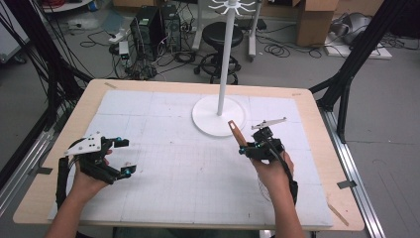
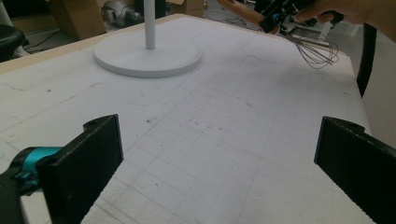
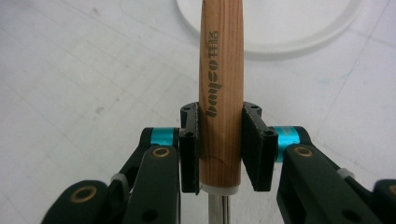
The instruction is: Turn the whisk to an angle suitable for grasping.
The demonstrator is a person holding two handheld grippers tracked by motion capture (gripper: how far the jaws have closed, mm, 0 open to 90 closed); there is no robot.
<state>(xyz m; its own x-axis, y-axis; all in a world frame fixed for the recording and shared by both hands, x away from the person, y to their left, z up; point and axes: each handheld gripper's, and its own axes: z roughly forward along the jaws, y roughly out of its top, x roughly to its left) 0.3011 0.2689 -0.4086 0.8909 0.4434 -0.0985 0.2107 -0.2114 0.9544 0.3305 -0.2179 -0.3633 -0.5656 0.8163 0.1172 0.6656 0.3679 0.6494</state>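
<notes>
**Whisk held by right gripper, handle aimed at the stand**

Nearest the person, at about 8 o'clock on the surface, the left gripper hovers with its jaws spread wide and nothing between them. At about 4 o'clock the right gripper has its jaws closed tight on the wooden handle of a whisk, gripping low on the handle, just above the metal collar. The wire loops hang back toward the person's hand, as the left gripper view shows. The handle's long axis points away toward 12 o'clock, tilted upward. Just beyond its tip sits the round base of the white hanging stand, whose pole rises to hooks at the top. The right hand is clearly the nearer to the stand, so hanging the whisk there would probably fall to it.
</notes>
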